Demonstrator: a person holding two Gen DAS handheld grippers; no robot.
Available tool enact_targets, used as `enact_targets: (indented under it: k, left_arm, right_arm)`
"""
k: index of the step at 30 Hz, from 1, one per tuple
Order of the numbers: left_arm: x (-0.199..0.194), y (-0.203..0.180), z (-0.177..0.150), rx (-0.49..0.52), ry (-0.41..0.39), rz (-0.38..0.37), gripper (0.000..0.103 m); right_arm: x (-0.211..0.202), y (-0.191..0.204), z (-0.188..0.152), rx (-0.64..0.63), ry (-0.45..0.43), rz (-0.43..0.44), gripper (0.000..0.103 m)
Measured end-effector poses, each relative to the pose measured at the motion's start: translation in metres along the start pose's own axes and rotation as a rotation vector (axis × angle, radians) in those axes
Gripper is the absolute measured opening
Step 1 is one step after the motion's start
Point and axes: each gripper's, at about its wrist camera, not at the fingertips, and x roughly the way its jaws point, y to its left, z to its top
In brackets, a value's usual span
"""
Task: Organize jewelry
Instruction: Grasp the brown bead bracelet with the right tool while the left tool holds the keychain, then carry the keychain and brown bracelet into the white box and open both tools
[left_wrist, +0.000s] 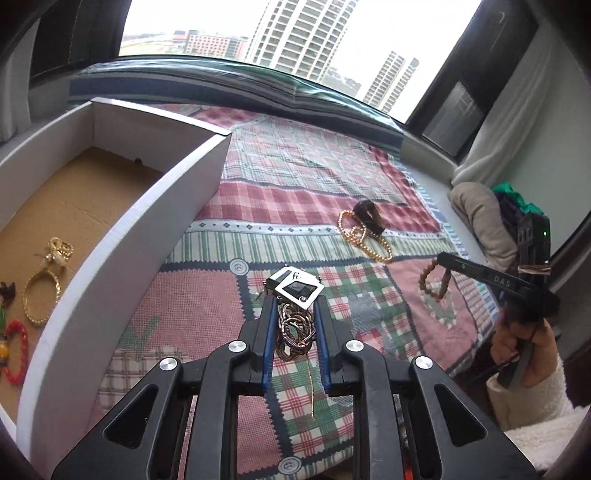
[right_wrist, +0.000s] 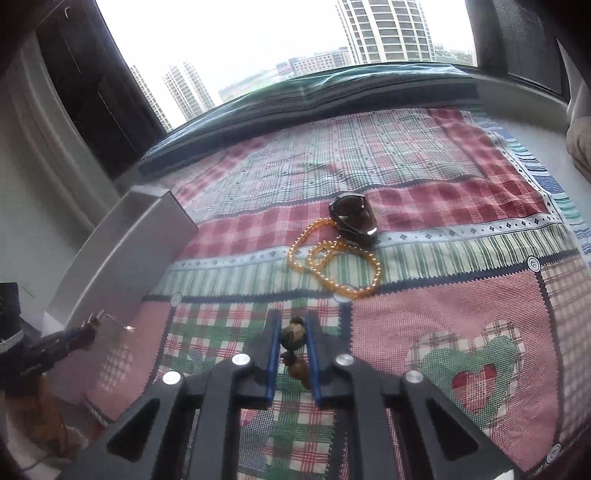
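My left hand-held gripper (left_wrist: 293, 306) is clamped on a silver square-buckled chain belt (left_wrist: 295, 317) above the plaid patchwork bedspread (left_wrist: 303, 177). My right hand-held gripper (right_wrist: 293, 334) pinches a brown wooden-bead bracelet (right_wrist: 293, 338) (beads dangling). An amber bead necklace (right_wrist: 332, 258) lies ahead; the white cardboard box (left_wrist: 122, 240) sits left.

Cut off at left edge of left wrist view: small red bead bracelet (left_wrist: 16, 352) and dark figurine charm (left_wrist: 7, 291) inside white cardboard box (left_wrist: 122, 236). Blurred at left edge of right wrist view: left gripper (right_wrist: 92, 328), grip unreadable there.
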Motion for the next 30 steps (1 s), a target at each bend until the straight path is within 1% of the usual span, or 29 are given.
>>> enact_targets:
  k: [6, 9, 12, 15, 19, 21, 24, 27, 30]
  left_arm:
    - [-0.054, 0.013, 0.017, -0.031, -0.060, 0.006, 0.018]
    - [-0.083, 0.028, 0.024, -0.071, -0.086, 0.007, 0.018]
    - [-0.117, 0.046, 0.029, -0.120, -0.131, 0.018, 0.018]
    - [-0.147, 0.069, 0.031, -0.170, -0.180, 0.054, 0.018]
    - [-0.176, 0.103, 0.030, -0.242, -0.231, 0.148, 0.018]
    - [-0.185, 0.120, 0.026, -0.272, -0.248, 0.182, 0.018]
    - [-0.186, 0.145, 0.016, -0.318, -0.242, 0.228, 0.018]
    - [-0.171, 0.170, 0.003, -0.372, -0.199, 0.246, 0.018]
    - [-0.151, 0.187, -0.010, -0.398, -0.148, 0.273, 0.018]
  right_arm:
    - [-0.023, 0.042, 0.019, -0.082, -0.038, 0.078, 0.014]
    - [-0.027, 0.075, 0.033, -0.140, -0.055, 0.129, 0.014]
    - [-0.024, 0.113, 0.050, -0.211, -0.069, 0.182, 0.014]
    - [-0.020, 0.156, 0.067, -0.279, -0.086, 0.237, 0.014]
    - [-0.009, 0.212, 0.084, -0.350, -0.104, 0.316, 0.014]
    - [-0.002, 0.241, 0.091, -0.373, -0.098, 0.372, 0.014]
    - [0.016, 0.283, 0.097, -0.414, -0.066, 0.440, 0.014]
    - [0.042, 0.319, 0.097, -0.434, -0.007, 0.498, 0.014]
    - [0.074, 0.347, 0.091, -0.472, 0.055, 0.510, 0.014]
